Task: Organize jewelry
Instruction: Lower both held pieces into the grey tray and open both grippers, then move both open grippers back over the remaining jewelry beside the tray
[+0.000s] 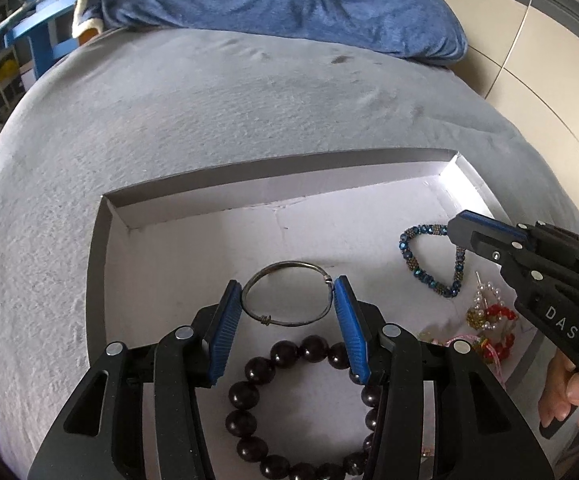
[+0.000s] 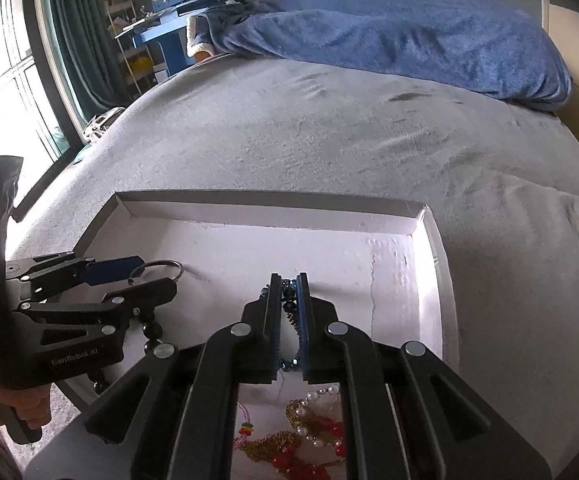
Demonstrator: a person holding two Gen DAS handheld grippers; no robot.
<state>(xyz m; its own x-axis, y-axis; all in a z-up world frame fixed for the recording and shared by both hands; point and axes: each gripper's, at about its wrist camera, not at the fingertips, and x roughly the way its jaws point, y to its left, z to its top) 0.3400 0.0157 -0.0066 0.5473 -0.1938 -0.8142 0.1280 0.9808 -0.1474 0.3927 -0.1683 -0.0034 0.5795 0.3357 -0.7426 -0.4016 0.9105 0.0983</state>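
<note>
My left gripper (image 1: 287, 286) has its blue pads pressed on either side of a thin silver bangle (image 1: 273, 270), just above the floor of a shallow white box (image 1: 177, 220). In the right wrist view the same left gripper (image 2: 149, 276) shows at the left with the bangle (image 2: 169, 266) at its tips. My right gripper (image 2: 289, 280) is shut on a blue beaded bracelet (image 2: 289, 294). From the left wrist view, the right gripper (image 1: 459, 226) pinches one end of that bracelet (image 1: 413, 256), whose loop trails over the box floor.
A dark brown bead bracelet (image 1: 249, 396) lies in the box under my left gripper. Red, gold and pearl jewelry (image 1: 489, 316) is piled at the box's near right. The box sits on a grey bed (image 1: 209, 112) with a blue blanket (image 1: 309, 4) at the far end.
</note>
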